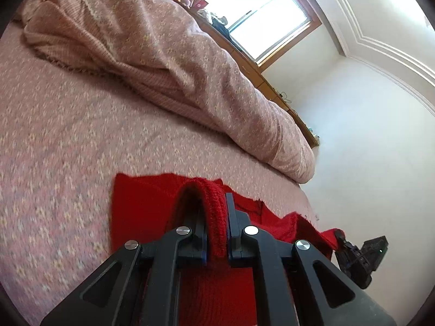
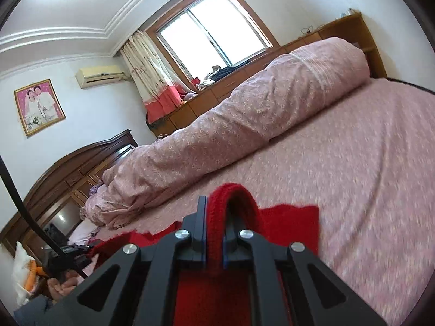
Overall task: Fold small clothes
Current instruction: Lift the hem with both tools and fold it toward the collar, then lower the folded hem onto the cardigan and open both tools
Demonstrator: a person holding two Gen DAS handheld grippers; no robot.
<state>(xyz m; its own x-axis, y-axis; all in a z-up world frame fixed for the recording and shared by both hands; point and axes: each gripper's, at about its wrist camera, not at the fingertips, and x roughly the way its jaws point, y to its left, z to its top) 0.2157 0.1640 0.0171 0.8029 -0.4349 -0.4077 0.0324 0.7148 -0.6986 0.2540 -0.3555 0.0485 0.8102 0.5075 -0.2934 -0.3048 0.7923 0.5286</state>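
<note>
A red knit garment [image 1: 141, 212] lies on the pink bed sheet [image 1: 68, 149], partly lifted. My left gripper [image 1: 214, 217] is shut on a thick ribbed edge of the red garment, which loops over one finger. My right gripper [image 2: 214, 217] is shut on another ribbed edge of the same red garment [image 2: 288, 220], draped over its right finger. The right gripper shows at the lower right of the left wrist view [image 1: 359, 255], also holding red cloth. The left gripper shows dimly at the lower left of the right wrist view [image 2: 73, 252]. The garment hangs stretched between both grippers, above the bed.
A rolled pink quilt [image 1: 190, 68] lies along the far side of the bed; it also shows in the right wrist view [image 2: 244, 119]. A wooden headboard [image 2: 68, 174], a low wooden cabinet [image 2: 217, 92] under the window and a black cable [image 2: 16, 193] are nearby.
</note>
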